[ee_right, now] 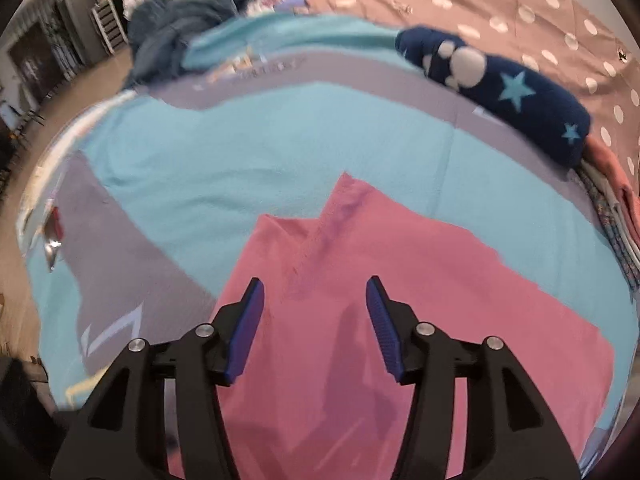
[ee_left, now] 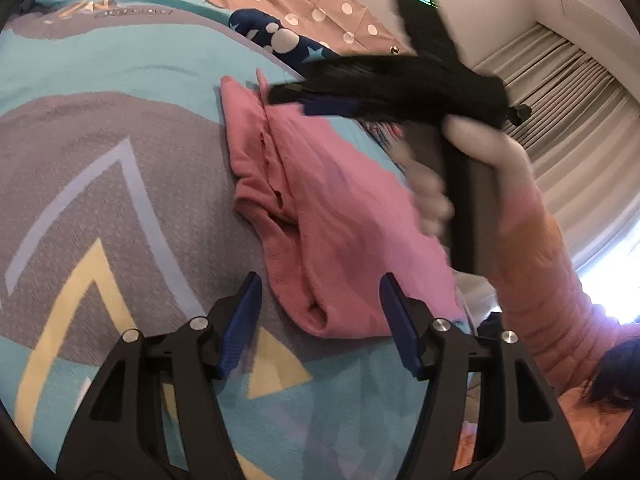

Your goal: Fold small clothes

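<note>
A pink garment (ee_left: pixel 320 208) lies partly folded on a teal, grey and yellow patterned bedspread (ee_left: pixel 100 184). My left gripper (ee_left: pixel 320 300) is open, its blue pads just above the garment's near edge. The right gripper (ee_left: pixel 320 98) shows blurred in the left wrist view, held by a hand over the garment's far end. In the right wrist view the pink garment (ee_right: pixel 400 320) lies flat beneath my right gripper (ee_right: pixel 316 308), which is open and empty. The bedspread (ee_right: pixel 280 152) stretches beyond it.
A navy garment with stars and white dots (ee_right: pixel 512 92) lies folded at the far right, on a stack of folded clothes (ee_right: pixel 616 216). A brown polka-dot sheet (ee_right: pixel 500 4) lies behind. A dark blue heap (ee_right: pixel 168 28) sits at the far left. Curtains (ee_left: pixel 560 92) hang at the right.
</note>
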Available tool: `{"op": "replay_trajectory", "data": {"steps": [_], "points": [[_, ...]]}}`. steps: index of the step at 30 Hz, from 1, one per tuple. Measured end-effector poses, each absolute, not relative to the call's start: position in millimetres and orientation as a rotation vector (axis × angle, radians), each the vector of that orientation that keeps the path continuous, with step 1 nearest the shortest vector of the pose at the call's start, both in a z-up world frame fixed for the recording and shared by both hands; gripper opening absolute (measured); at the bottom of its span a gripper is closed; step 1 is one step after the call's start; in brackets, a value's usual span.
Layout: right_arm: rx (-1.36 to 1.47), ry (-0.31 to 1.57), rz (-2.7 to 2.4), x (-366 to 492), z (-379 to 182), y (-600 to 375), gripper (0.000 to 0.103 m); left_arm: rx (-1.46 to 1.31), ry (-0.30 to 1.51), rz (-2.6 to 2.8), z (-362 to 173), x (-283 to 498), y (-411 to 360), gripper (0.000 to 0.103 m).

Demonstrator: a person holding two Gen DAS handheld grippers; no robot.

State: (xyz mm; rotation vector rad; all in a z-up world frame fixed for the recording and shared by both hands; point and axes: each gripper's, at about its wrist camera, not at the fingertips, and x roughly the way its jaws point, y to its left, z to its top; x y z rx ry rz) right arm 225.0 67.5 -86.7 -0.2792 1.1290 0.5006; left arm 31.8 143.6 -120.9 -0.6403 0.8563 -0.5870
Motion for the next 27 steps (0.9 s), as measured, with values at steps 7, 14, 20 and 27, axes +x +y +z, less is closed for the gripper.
{"op": "replay_trajectory", "data": {"steps": [7,14,20,27], "points": [[-0.465,1.141,0.412,233,-106,120,0.059,-0.676,0.858,-0.581,-123,37,145,0.056],[-0.411,1.053,0.426,248,-102,112,0.004,-0.690,0.875,-0.484,-133,40,141,0.005],[-0.242,1.081,0.610,265,-96,99,0.004,-0.640,0.871,-0.455,-128,22,141,0.005],[-0.204,0.960,0.613,239,-48,48,0.028,-0.598,0.834,-0.407,-115,9,156,0.011]]}}
